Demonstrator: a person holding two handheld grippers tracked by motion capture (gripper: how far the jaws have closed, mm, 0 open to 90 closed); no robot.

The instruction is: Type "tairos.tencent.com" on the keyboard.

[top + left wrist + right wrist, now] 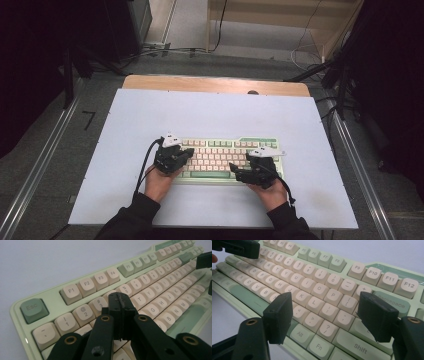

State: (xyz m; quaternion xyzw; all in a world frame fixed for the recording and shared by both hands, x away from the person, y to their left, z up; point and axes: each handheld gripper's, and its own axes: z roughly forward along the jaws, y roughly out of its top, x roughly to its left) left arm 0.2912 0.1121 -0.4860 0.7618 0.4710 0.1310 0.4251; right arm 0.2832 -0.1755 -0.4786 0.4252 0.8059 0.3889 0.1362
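Green-cream keyboard (227, 157) on white table (210, 112) | left tongs (121, 305) together over number row | right tongs (325, 315) apart, clamping nothing

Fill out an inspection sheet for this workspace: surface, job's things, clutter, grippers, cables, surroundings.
Surface: pale sheet over a wooden table, bare apart from the keyboard.
Job's things: mint-green keyboard with cream keys, lying flat near the person's edge.
Clutter: nothing seen.
Grippers: left gripper shut with nothing between its fingers, poised over the keys below the number row; right gripper open, fingers apart above the keyboard's right half. Whether either touches a key cannot be told.
Cables: a black cable trails from the left gripper; loose cables lie on the floor beyond the table.
Surroundings: grey floor, wooden furniture behind, metal rails along both sides.
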